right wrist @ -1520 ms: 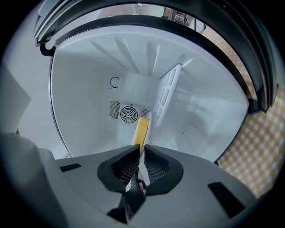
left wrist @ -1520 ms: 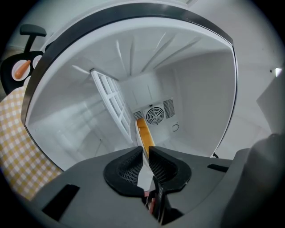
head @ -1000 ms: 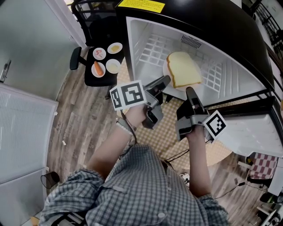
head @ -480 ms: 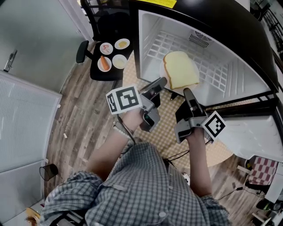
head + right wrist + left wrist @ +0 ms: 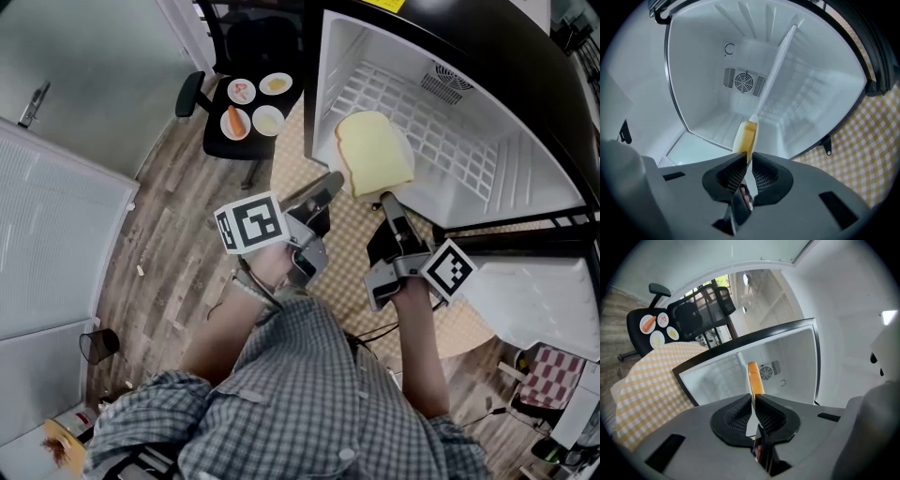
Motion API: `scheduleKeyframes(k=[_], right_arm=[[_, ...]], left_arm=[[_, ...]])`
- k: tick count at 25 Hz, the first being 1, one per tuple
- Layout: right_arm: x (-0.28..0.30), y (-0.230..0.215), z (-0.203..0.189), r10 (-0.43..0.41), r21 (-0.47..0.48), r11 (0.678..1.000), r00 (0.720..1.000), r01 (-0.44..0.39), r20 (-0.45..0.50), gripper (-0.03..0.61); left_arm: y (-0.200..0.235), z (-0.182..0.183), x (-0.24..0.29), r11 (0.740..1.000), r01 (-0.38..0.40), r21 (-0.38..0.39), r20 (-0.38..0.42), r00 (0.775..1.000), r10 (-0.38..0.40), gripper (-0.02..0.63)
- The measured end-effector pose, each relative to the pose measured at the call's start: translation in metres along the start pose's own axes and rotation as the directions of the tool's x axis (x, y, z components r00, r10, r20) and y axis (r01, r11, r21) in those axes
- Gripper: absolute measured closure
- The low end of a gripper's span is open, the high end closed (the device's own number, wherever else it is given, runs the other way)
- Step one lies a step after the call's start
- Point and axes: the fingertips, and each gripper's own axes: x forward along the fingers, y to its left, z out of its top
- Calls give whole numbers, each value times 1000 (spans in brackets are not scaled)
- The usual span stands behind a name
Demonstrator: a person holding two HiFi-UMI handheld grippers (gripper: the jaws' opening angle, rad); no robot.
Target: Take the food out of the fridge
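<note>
Both of my grippers are clamped on one white plate [image 5: 771,79]. The left gripper [image 5: 326,185] pinches its near rim from the left and the right gripper [image 5: 387,200] pinches it just alongside. Each gripper view shows the jaws closed on the thin plate edge, with the slice of bread [image 5: 374,153] lying on top. The plate hangs at the mouth of the open fridge [image 5: 469,141]. Its near part is over the checked cloth [image 5: 347,253] and its far part is level with the fridge floor. I see no other food on the white shelves, so I judge this to be the last item, lifted but not yet set down. What is left is to carry it clear and put it somewhere. The black chair [image 5: 220,141] to my left already holds three small dishes [image 5: 253,103] of food, which looks the likely place.
</note>
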Motion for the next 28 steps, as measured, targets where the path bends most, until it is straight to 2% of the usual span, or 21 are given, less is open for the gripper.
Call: scheduleKeyframes(k=[4,8,18,28], right_arm=[[1,-6,-14,-21,-27,999,998,20,-54,552],[2,-9,-27,-17,0,1000,997,17,-78,552],[-2,-27,-55,-49,5,999,987,50,-150,552],[0,-71,-78,-93,37,994,976,102,-199,552]], left_arm=[[7,-3,-13,997,-41,60,1,999,41,584],[13,-8,-23,996,-63,65,2,998,63,584],[38,-24,-46,999,-48,2,14,999,48,588],[84,-46,-54,991,-113,-70,-9,994,113,586]])
